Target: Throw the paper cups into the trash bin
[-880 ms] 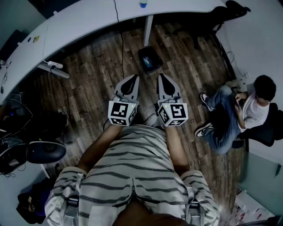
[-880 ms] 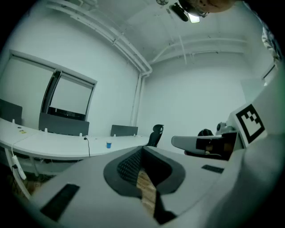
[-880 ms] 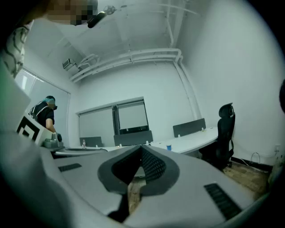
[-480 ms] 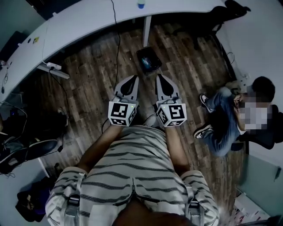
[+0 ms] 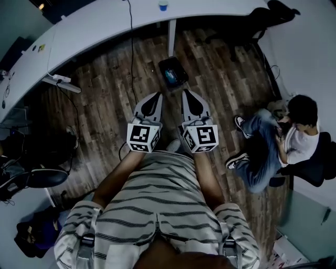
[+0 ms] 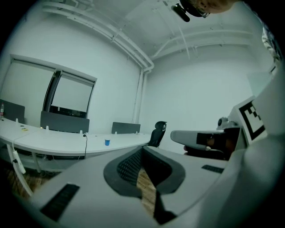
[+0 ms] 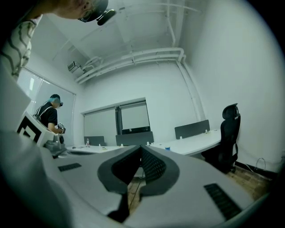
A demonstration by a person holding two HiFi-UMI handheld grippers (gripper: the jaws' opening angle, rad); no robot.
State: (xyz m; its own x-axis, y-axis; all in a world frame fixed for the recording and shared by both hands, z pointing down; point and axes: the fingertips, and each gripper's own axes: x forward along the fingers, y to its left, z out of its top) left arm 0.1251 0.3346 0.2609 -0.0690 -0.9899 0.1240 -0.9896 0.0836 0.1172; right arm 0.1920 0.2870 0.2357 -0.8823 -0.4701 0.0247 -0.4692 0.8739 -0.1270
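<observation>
A blue paper cup point(image 5: 163, 5) stands on the curved white table point(image 5: 94, 23) at the far edge of the head view. It is also small in the left gripper view, blue cup point(image 6: 107, 142), and in the right gripper view, blue cup point(image 7: 167, 148). A black trash bin point(image 5: 172, 72) sits on the wooden floor beside the table leg. My left gripper point(image 5: 156, 96) and right gripper point(image 5: 187, 93) are held side by side at waist height, pointing toward the bin and table. Both are shut with nothing between the jaws, as the left gripper point(image 6: 142, 149) and right gripper point(image 7: 141, 147) show.
A person point(image 5: 286, 136) sits on the floor at the right. An office chair point(image 5: 39, 177) and a dark bag point(image 5: 31, 236) are at the left. A power strip point(image 5: 62, 83) with cables lies under the table. A black chair point(image 7: 227, 133) and a standing person point(image 7: 48, 113) show ahead.
The floor, bin and table have drifted slightly left in the head view. Both grippers stay side by side and shut. The seated person has shifted a little.
</observation>
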